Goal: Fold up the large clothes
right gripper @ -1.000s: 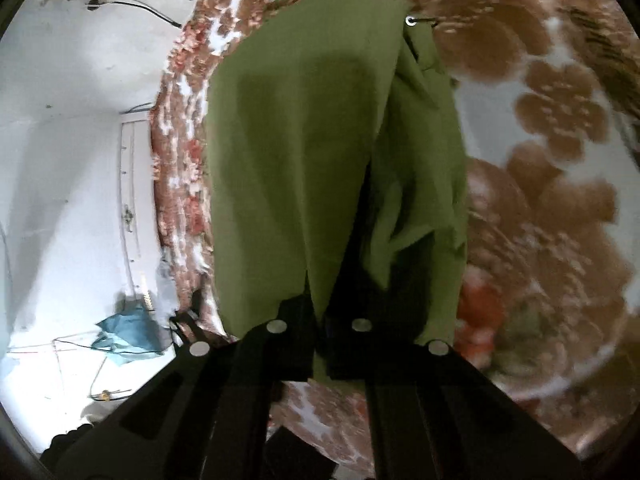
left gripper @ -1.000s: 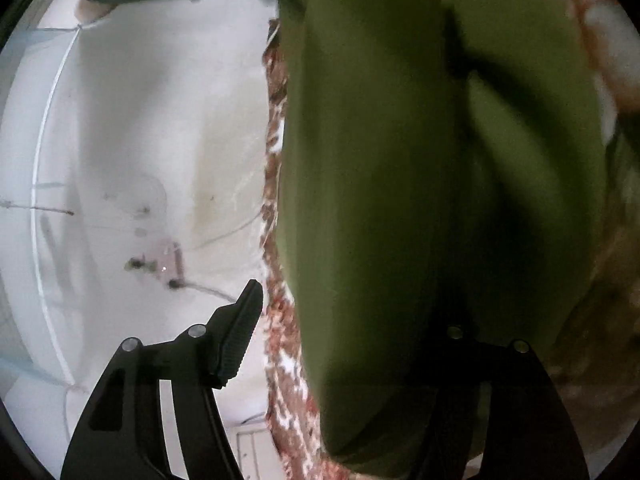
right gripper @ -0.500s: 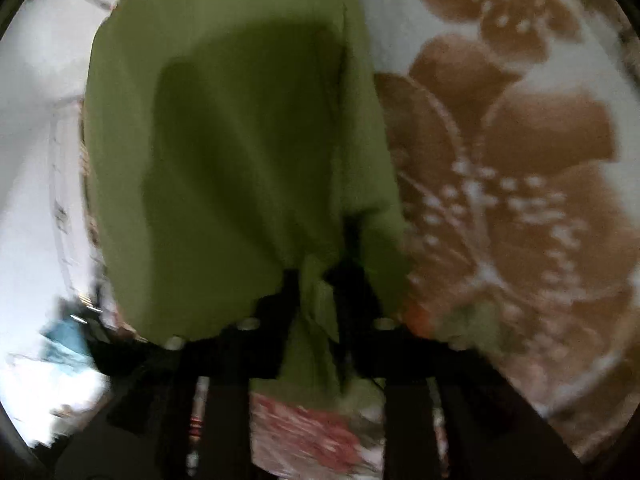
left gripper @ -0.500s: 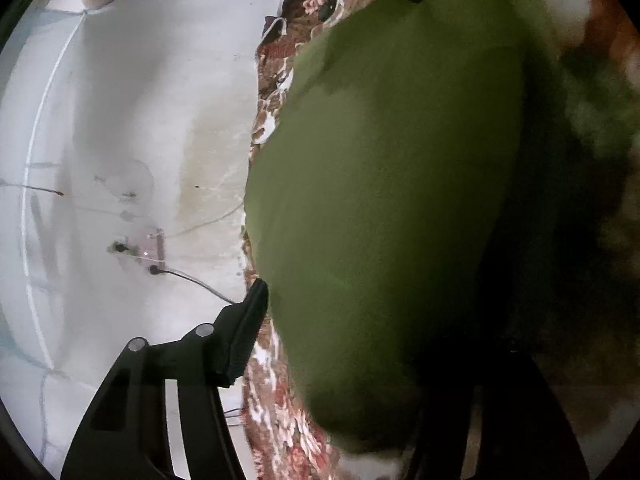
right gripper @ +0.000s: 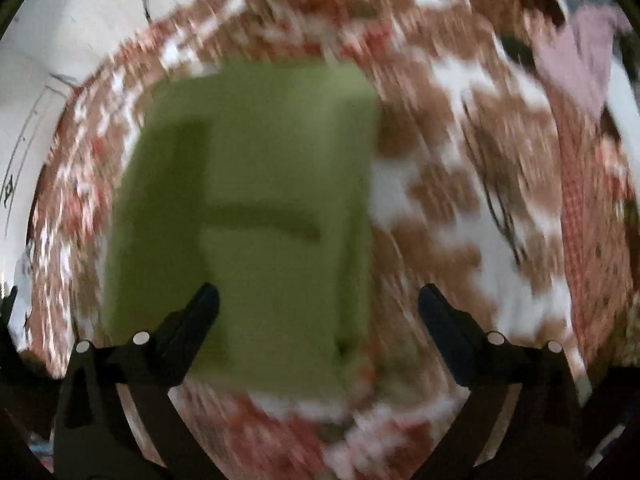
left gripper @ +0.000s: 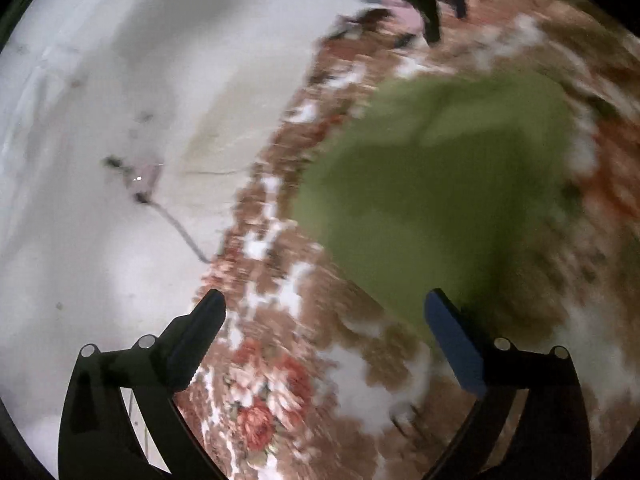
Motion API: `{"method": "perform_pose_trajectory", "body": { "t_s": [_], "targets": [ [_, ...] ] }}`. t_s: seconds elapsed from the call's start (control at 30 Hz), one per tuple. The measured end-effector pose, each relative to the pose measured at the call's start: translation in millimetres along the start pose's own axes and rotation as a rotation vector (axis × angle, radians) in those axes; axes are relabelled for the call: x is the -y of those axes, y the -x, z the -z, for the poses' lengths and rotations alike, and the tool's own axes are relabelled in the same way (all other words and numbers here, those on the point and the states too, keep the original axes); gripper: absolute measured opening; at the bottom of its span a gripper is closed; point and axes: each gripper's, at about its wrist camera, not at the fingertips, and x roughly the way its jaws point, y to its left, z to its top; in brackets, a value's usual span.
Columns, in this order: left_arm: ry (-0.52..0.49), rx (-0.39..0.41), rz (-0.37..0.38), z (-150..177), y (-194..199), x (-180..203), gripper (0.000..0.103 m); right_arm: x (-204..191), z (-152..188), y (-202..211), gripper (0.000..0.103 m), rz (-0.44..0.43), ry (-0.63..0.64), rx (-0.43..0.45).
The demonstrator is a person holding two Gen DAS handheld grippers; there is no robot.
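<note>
The olive-green garment (right gripper: 248, 216) lies folded in a rough rectangle on the floral blanket (right gripper: 460, 200), a crease shadow across its middle. My right gripper (right gripper: 317, 292) hangs above its near edge with the jaws opening wide, and no cloth is caught between the fingers. In the left wrist view the same green garment (left gripper: 440, 184) lies ahead and to the right. My left gripper (left gripper: 324, 298) is lifted off it, its jaws also opening, with only the blanket (left gripper: 260, 400) showing between them. Both views are motion-blurred.
A white floor (left gripper: 100, 160) with a thin cable (left gripper: 176, 224) borders the blanket on the left. A pink cloth (right gripper: 576, 56) lies at the far right of the blanket. A dark blurred shape (left gripper: 432, 0) stands at the top of the left wrist view.
Both grippers have let go of the green garment and opened wide. They have risen and drawn back, and the garment, which was hanging from them, now lies flat on the blanket.
</note>
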Motion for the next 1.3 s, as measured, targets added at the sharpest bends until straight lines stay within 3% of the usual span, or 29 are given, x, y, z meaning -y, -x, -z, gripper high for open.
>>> {"method": "perform_pose_trajectory", "body": {
  "t_s": [0.1,0.2,0.27,0.37,0.47,0.53,0.73,0.83,0.93,1.03,1.1,1.2,1.3],
  "targets": [
    [0.090,-0.028,-0.012,-18,-36,-7,0.098,-29,-21,-35,0.098,0.065,-0.012,0.064],
    [0.209,-0.059,0.044,-31,-70,2,0.097,-34,-14,-71,0.098,0.127,-0.030,0.059],
    [0.265,-0.151,0.144,-22,-98,27,0.097,-33,-4,-97,0.098,0.229,-0.011,0.026],
    [0.361,-0.189,0.191,3,-113,43,0.097,-16,17,-110,0.098,0.253,0.010,0.022],
    [0.420,-0.210,0.261,17,-117,41,0.097,4,35,-106,0.098,0.313,0.072,0.036],
    [0.388,-0.198,0.273,21,-112,43,0.097,12,43,-103,0.098,0.347,0.101,0.037],
    [0.432,-0.223,0.408,36,-94,5,0.098,31,47,-78,0.098,0.363,0.052,-0.008],
    [0.486,-0.172,0.408,35,-85,-28,0.098,20,24,-47,0.098,0.300,0.020,0.075],
    [0.618,-0.098,0.423,17,-101,-72,0.098,-7,-19,-32,0.098,0.204,-0.005,0.180],
    [0.760,-0.065,0.443,-6,-141,-102,0.098,-35,-67,-48,0.098,0.101,-0.046,0.197],
    [0.827,-0.074,0.462,-21,-175,-112,0.098,-49,-92,-70,0.098,0.100,-0.073,0.192],
    [0.909,-0.146,0.495,-35,-237,-117,0.097,-55,-115,-107,0.098,0.167,-0.100,0.154],
    [0.899,-0.325,0.532,-28,-300,-98,0.097,-49,-120,-137,0.098,0.234,-0.050,0.122]
  ]
}}
